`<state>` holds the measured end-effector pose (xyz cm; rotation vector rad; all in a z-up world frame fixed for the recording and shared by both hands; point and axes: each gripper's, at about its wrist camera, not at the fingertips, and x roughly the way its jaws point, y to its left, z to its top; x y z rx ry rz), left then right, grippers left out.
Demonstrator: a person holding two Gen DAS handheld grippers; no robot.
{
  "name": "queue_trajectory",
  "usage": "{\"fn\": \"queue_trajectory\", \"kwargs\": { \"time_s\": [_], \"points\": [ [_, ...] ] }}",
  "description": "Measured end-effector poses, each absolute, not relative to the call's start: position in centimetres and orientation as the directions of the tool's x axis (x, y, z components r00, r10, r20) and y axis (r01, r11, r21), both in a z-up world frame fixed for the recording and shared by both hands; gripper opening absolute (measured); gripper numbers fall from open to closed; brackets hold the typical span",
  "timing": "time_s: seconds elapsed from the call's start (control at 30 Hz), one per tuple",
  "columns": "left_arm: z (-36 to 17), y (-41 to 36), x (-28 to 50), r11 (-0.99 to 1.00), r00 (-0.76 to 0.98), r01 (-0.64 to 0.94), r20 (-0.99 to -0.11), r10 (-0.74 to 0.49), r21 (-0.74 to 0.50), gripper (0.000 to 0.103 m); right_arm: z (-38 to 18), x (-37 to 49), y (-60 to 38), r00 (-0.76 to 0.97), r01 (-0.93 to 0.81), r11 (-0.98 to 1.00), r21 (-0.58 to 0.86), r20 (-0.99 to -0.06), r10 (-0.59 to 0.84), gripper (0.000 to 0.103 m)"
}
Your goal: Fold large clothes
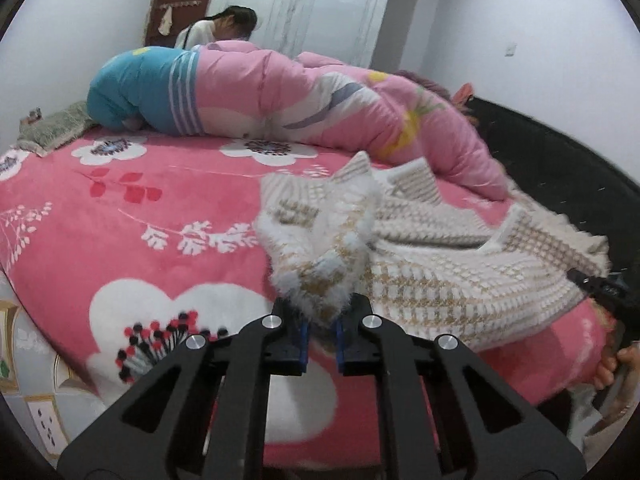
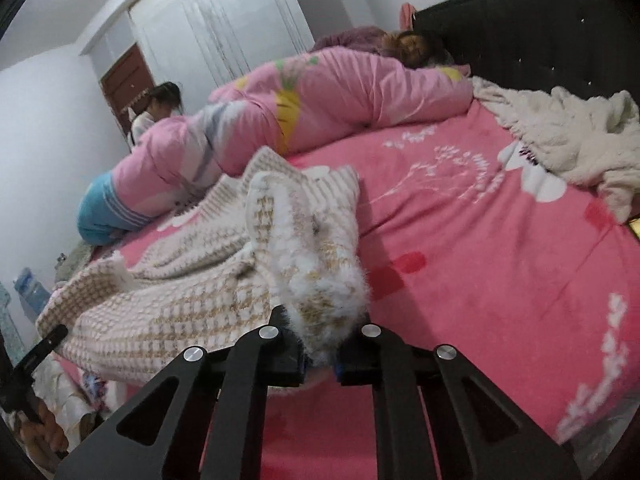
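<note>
Clamping tight on a fuzzy bunch of the knit sweater point(image 1: 420, 264), left gripper point(image 1: 322, 344); pinching another bunch of it likewise, right gripper point(image 2: 320, 354), jaws nearly touching through the cloth. Hanging between the two grips along the near edge of the bed point(image 1: 120, 216), long axis running gripper to gripper, the far part trailing toward the bed's middle. Looking evenly shared, neither hand nearer.

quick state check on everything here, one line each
left tongs: shut on the sweater's fuzzy edge
right tongs: shut on another part of the sweater
sweater: cream and tan knit, two pinched parts raised, rest draped on the bed
pink quilt: bunched in a long roll across the bed
white fleece blanket: crumpled by the headboard
</note>
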<state>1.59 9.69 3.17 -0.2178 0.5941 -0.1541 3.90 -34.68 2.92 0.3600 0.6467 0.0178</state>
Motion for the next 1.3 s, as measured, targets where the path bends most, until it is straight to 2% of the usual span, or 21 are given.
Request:
{"fn": "queue_trajectory", "kwargs": {
  "time_s": [0.1, 0.23, 0.27, 0.3, 0.33, 0.4, 0.43, 0.5, 0.6, 0.67, 0.73, 0.9, 1.07, 1.2, 1.27, 1.3],
  "points": [
    [2.8, 10.7, 0.0, 0.949, 0.786, 0.092, -0.563, -0.255, -0.301, 0.009, 2.2, 1.1, -35.8, 0.782, 0.087, 0.917, 0.389, -0.597, 0.179, 0.009],
    [-2.1, 12.2, 0.1, 0.909, 0.677, 0.030, -0.661, -0.324, -0.415, 0.015, -3.3, 0.8, -37.5, 0.678, 0.106, 0.863, 0.494, -0.670, 0.301, 0.012],
    [-4.1, 13.0, 0.7, 0.888, 0.642, 0.000, -0.681, -0.352, -0.459, 0.017, -5.5, 1.2, -38.4, 0.637, 0.129, 0.829, 0.544, -0.686, 0.351, 0.015],
    [-5.1, 13.5, 0.8, 0.876, 0.631, -0.019, -0.685, -0.363, -0.481, 0.024, -6.8, 1.4, -39.0, 0.609, 0.158, 0.804, 0.573, -0.698, 0.377, 0.025],
    [-6.4, 14.7, 1.0, 0.853, 0.619, -0.053, -0.687, -0.381, -0.520, 0.030, -8.5, 1.4, -40.2, 0.579, 0.191, 0.753, 0.630, -0.692, 0.431, 0.029],
    [-7.2, 16.4, 0.8, 0.825, 0.615, -0.088, -0.682, -0.396, -0.559, 0.035, -8.9, 0.7, -41.7, 0.587, 0.186, 0.685, 0.704, -0.639, 0.497, 0.031],
    [-7.0, 16.8, 0.6, 0.831, 0.624, -0.092, -0.682, -0.381, -0.549, 0.041, -8.3, 0.2, -42.2, 0.594, 0.189, 0.687, 0.701, -0.639, 0.489, 0.040],
    [-6.2, 17.6, 0.0, 0.842, 0.647, -0.088, -0.673, -0.358, -0.532, 0.045, -6.5, -0.9, -43.2, 0.622, 0.203, 0.751, 0.628, -0.676, 0.396, 0.054],
    [-4.8, 17.9, -0.2, 0.880, 0.670, -0.087, -0.681, -0.295, -0.467, 0.046, -4.5, -2.2, -44.1, 0.657, 0.272, 0.804, 0.529, -0.713, 0.246, 0.055],
    [-3.4, 18.1, -0.2, 0.919, 0.715, -0.125, -0.676, -0.177, -0.373, 0.044, -3.0, -2.6, -44.3, 0.676, 0.318, 0.828, 0.461, -0.723, 0.143, 0.055],
    [-2.3, 19.3, -0.3, 0.912, 0.740, -0.147, -0.654, -0.156, -0.384, 0.044, -1.8, -2.6, -44.7, 0.696, 0.323, 0.833, 0.450, -0.709, 0.114, 0.055],
    [-0.9, 18.9, 1.2, 0.913, 0.756, -0.100, -0.626, -0.188, -0.395, 0.044, 0.0, 1.1, -39.3, 0.692, 0.161, 0.888, 0.431, -0.691, 0.210, 0.055],
    [-0.7, 12.2, 4.3, 0.897, 0.682, 0.118, -0.621, -0.385, -0.427, 0.044, -1.2, 6.2, -30.9, 0.577, -0.053, 0.891, 0.450, -0.715, 0.395, 0.055],
    [-2.1, 6.3, 6.1, 0.884, 0.573, 0.230, -0.677, -0.462, -0.408, 0.044, -2.8, 8.6, -25.6, 0.509, -0.124, 0.938, 0.325, -0.790, 0.341, 0.055],
    [-3.3, 4.2, 6.3, 0.906, 0.541, 0.243, -0.727, -0.422, -0.345, 0.044, -3.9, 9.1, -24.6, 0.482, -0.122, 0.953, 0.277, -0.823, 0.301, 0.054],
    [-3.9, 3.3, 6.5, 0.927, 0.539, 0.234, -0.755, -0.374, -0.292, 0.038, -4.5, 9.2, -24.4, 0.475, -0.119, 0.957, 0.264, -0.831, 0.288, 0.046]
  ]
}}
